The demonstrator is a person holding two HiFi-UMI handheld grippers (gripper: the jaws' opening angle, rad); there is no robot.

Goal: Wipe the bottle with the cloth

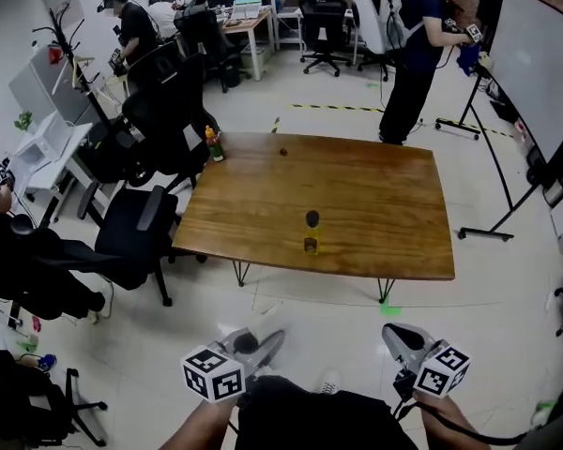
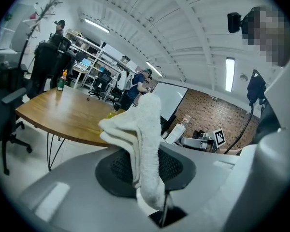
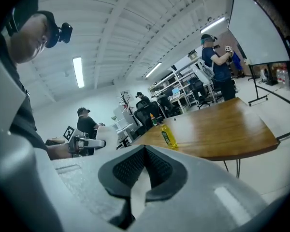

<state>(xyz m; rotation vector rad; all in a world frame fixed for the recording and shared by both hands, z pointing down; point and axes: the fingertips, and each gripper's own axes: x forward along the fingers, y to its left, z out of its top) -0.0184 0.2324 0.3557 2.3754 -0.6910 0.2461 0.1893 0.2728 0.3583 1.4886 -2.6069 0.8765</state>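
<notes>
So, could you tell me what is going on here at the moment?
A person stands back from the wooden table with a gripper in each hand. The left gripper is shut on a white cloth; the right gripper is shut and empty. The bottle of yellow liquid stands upright near the table's near edge, untouched, so wiping has not begun. Both grippers are short of the table.

Holds left gripper at lower left, jaws clamped on cloth; holds right gripper at lower right, jaws pressed together, empty; aims both forward.
</notes>
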